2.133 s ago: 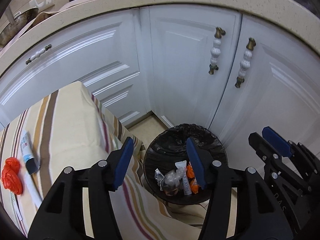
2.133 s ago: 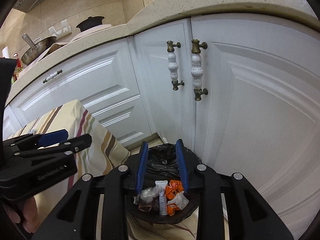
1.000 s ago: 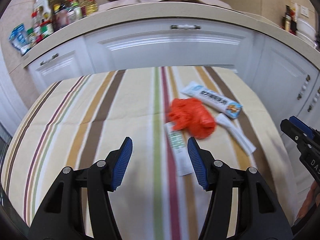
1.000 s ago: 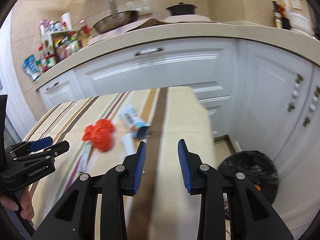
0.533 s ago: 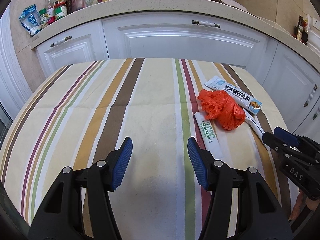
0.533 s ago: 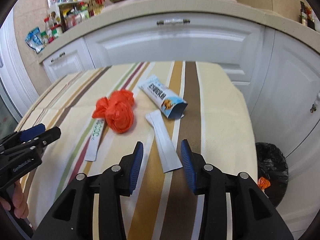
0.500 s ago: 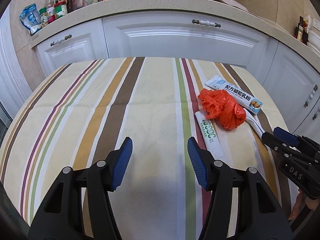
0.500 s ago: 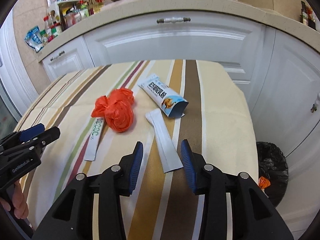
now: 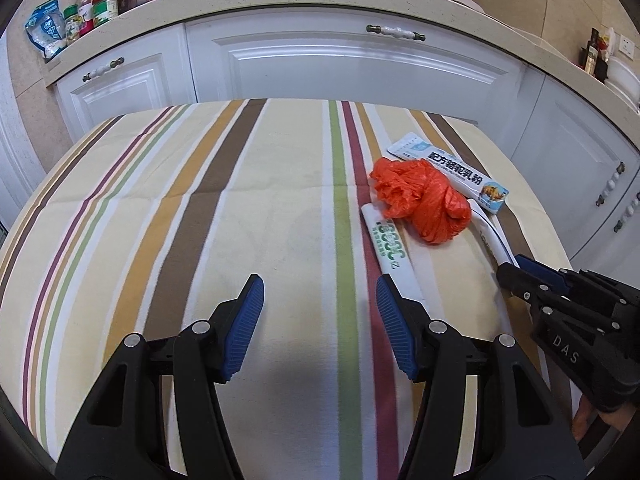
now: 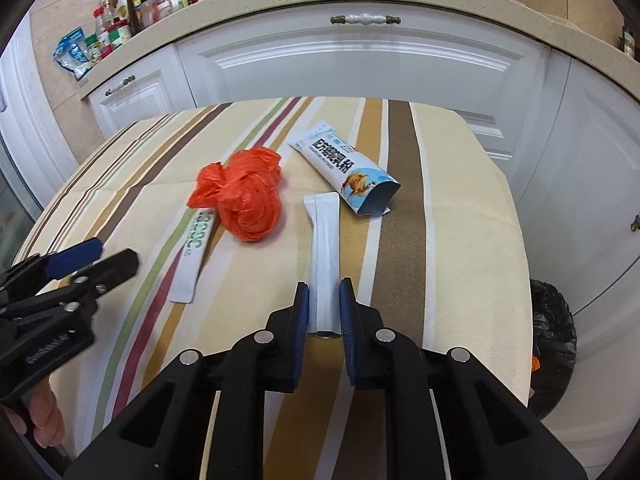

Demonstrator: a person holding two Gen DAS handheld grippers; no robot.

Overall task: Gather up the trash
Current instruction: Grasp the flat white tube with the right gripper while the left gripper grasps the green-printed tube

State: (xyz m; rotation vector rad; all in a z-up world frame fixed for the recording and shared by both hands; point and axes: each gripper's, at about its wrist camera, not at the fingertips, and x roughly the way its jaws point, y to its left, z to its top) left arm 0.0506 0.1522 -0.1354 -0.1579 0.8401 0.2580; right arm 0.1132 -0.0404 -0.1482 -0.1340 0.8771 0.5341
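On the striped tablecloth (image 9: 248,208) lie a crumpled orange plastic bag (image 9: 424,204) (image 10: 244,196), a green-printed sachet (image 9: 390,248) (image 10: 194,248), a blue-and-white milk powder packet (image 9: 452,170) (image 10: 344,168) and a plain white sachet (image 10: 324,240). My right gripper (image 10: 324,304) is closing its jaws, and the pads touch both edges of the white sachet's near end. My left gripper (image 9: 320,304) hovers open over bare cloth, left of the green-printed sachet, with nothing between its fingers.
A black-lined trash bin (image 10: 552,344) stands on the floor past the table's right edge. White cabinets (image 9: 352,60) wrap the far side under a counter crowded with bottles and jars (image 9: 92,4). A person's hand (image 10: 44,416) holds the left gripper.
The right gripper's jaws narrowed from well apart to pinching the white sachet's near end. The left gripper stayed open and sank only slightly toward the cloth.
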